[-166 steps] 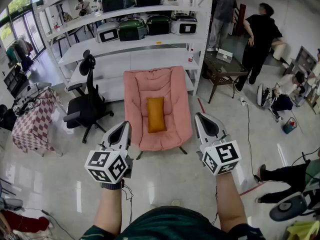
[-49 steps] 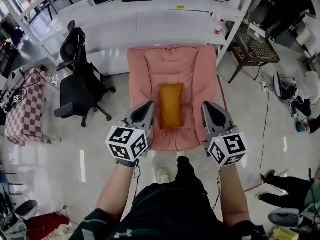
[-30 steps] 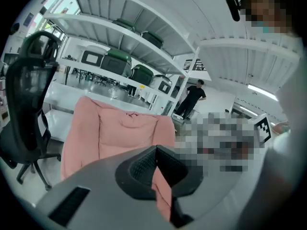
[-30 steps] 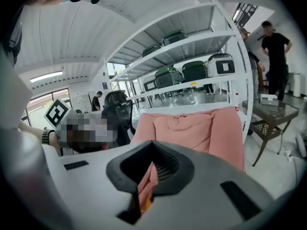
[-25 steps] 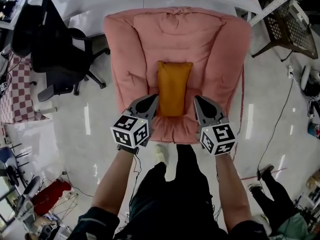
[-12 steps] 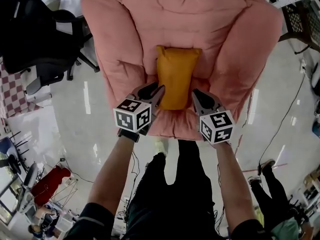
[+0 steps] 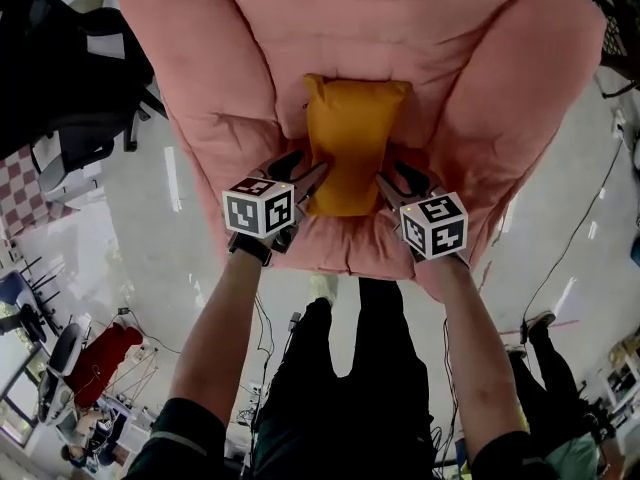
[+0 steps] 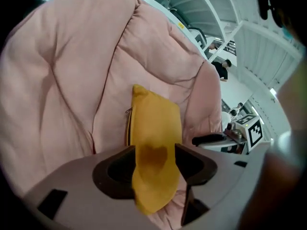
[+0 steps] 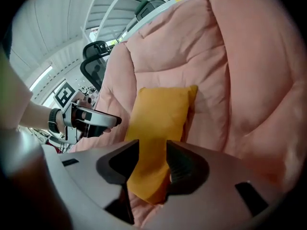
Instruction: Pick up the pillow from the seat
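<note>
An orange-yellow pillow (image 7: 352, 143) lies lengthwise on the seat of a pink padded chair (image 7: 250, 58). My left gripper (image 7: 308, 168) is at the pillow's near left corner and my right gripper (image 7: 392, 176) at its near right corner. Both sets of jaws are opening. In the left gripper view the pillow (image 8: 153, 133) fills the gap of the left gripper (image 8: 154, 159). In the right gripper view the pillow (image 9: 158, 119) likewise sits in the gap of the right gripper (image 9: 152, 157). The pillow rests on the cushion.
A black office chair (image 7: 60, 78) stands left of the pink chair. Glossy floor with cables surrounds it, and a red bundle (image 7: 100, 363) lies at the lower left. White shelving (image 8: 201, 8) rises behind the chair back.
Both grippers have moved forward from in front of the chair to the pillow's near corners. Their jaws, shut a second ago, have spread around the pillow's edge.
</note>
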`<state>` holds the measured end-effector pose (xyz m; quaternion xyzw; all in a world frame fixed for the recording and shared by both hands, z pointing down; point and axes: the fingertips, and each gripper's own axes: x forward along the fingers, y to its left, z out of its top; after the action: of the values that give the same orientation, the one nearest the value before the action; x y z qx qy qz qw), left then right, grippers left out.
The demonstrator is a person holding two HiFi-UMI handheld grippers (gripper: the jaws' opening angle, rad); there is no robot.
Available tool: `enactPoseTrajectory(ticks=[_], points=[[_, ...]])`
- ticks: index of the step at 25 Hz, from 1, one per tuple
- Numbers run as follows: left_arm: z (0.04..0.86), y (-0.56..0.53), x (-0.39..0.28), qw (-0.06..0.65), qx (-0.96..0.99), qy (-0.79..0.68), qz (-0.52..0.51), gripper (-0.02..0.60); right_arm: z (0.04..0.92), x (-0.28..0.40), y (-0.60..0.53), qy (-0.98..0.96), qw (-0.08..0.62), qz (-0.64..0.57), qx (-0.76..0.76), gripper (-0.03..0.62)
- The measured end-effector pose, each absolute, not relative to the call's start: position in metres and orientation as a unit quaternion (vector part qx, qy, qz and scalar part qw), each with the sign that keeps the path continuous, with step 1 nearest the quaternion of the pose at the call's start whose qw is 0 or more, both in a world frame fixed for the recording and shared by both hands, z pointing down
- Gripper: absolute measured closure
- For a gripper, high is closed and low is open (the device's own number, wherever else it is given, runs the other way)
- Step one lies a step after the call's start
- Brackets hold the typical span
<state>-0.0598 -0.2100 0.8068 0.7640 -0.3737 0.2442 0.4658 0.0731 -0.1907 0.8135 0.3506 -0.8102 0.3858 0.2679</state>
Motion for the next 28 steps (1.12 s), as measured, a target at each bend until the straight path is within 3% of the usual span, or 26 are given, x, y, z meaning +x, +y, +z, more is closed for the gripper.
enactPoseTrajectory(ticks=[10,14,21,28], points=[[0.842,-0.209,-0.049,0.482,0.765,-0.344,0.255,0.242,0.856,0.060,-0.189,-0.815,0.249,0.426,0.302,0.332],[0.854,-0.200,-0.038,0.495,0.764,-0.321,0.263,0.218,0.865,0.054,-0.195,-0.817,0.244,0.434,0.290,0.324],[0.867,-0.201,-0.030,0.496,0.764,-0.315,0.268,0.227,0.872,0.055,-0.198,-0.817,0.245,0.437,0.286,0.326],[0.870,-0.204,-0.022,0.493,0.760,-0.323,0.272,0.315,0.878,0.055,-0.202,-0.814,0.257,0.438,0.282,0.384]])
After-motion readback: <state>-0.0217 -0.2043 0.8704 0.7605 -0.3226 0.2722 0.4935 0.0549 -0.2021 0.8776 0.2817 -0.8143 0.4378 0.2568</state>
